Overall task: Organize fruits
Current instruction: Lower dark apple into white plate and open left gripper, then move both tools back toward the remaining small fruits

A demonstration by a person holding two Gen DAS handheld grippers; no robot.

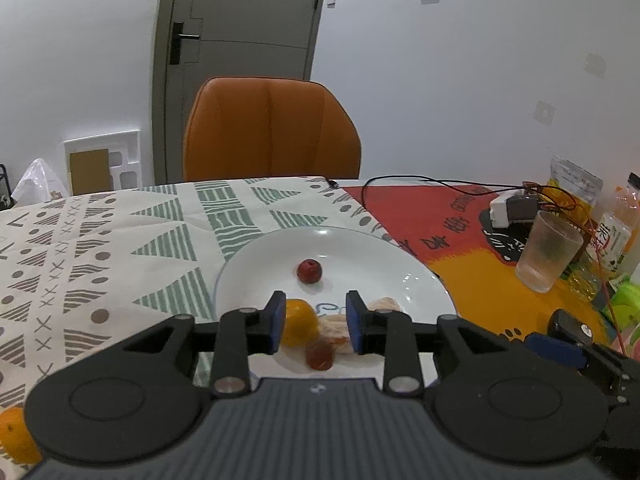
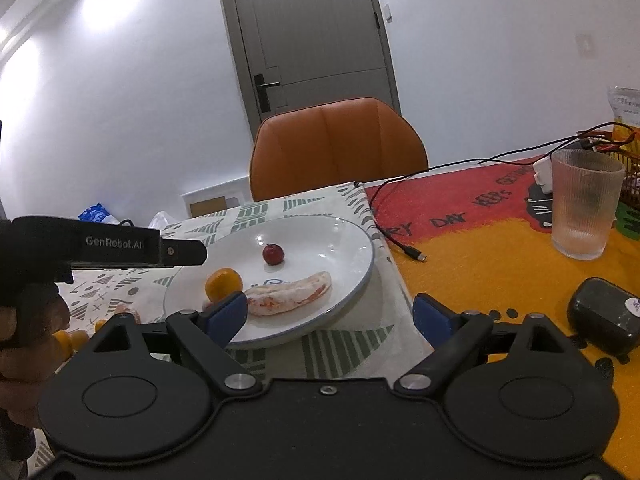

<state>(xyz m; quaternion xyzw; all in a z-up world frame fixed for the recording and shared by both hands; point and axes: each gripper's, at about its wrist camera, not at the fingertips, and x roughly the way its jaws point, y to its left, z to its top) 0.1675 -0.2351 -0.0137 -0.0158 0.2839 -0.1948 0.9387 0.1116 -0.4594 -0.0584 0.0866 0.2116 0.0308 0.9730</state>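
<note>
A white plate [image 1: 360, 252] [image 2: 340, 248] holds a red fruit [image 1: 309, 271] [image 2: 273, 254], a mandarin [image 1: 300, 320] [image 2: 224, 284], a peeled pale citrus segment [image 1: 384, 305] [image 2: 290, 298] and a second red fruit [image 1: 319, 354]. My left gripper [image 1: 316, 322] [image 2: 200, 252] hovers over the plate's near part, open by a narrow gap. The second red fruit lies on the plate just below that gap, and the mandarin is beside the left finger. My right gripper [image 2: 330, 312] stands wide open at the plate's near rim with nothing between its fingers.
Another orange [image 1: 16, 436] and peeled pieces [image 2: 128, 312] lie on the patterned cloth to the left. A ribbed glass [image 1: 548, 256] [image 2: 586, 204], a cable [image 2: 400, 240], a black device [image 2: 604, 320] and bottles [image 1: 616, 232] crowd the right. An orange chair [image 1: 272, 128] stands behind the table.
</note>
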